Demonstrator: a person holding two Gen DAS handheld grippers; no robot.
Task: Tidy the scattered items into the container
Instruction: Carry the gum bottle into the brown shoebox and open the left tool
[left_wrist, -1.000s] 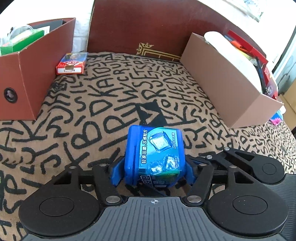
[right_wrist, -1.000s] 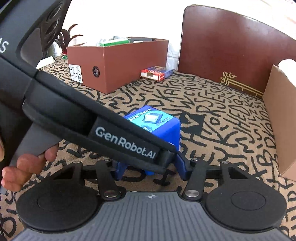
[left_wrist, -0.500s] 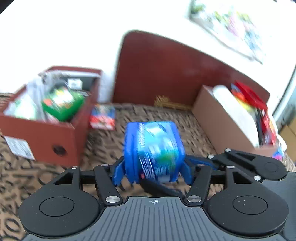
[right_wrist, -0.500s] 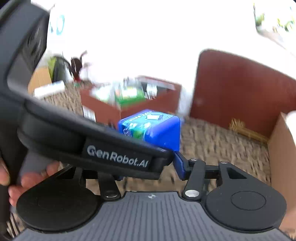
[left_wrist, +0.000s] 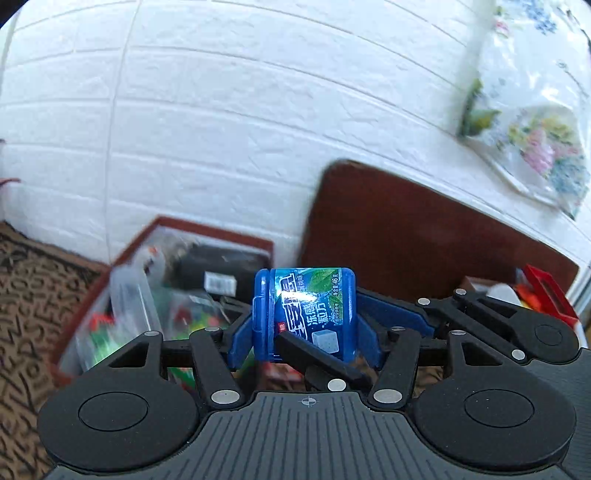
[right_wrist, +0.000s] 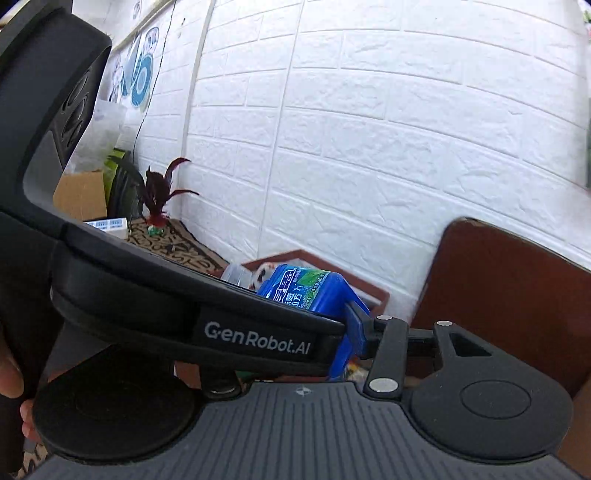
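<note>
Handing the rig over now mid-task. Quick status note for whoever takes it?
Left gripper: shut on the blue gum tub, one finger on each side.
Right gripper: also on the tub; one blue finger presses its side, the other is hidden behind the left gripper.
Tub: held in the air, in front of the red-brown box, which already holds several items.
Done: tub picked up off the patterned cloth.
Left: carry it over the box, release, then check the cloth for strays; none are clearly in view now.

Blue gum tub (left_wrist: 305, 314) off the cloth, now above red-brown box (left_wrist: 207, 236)
</note>
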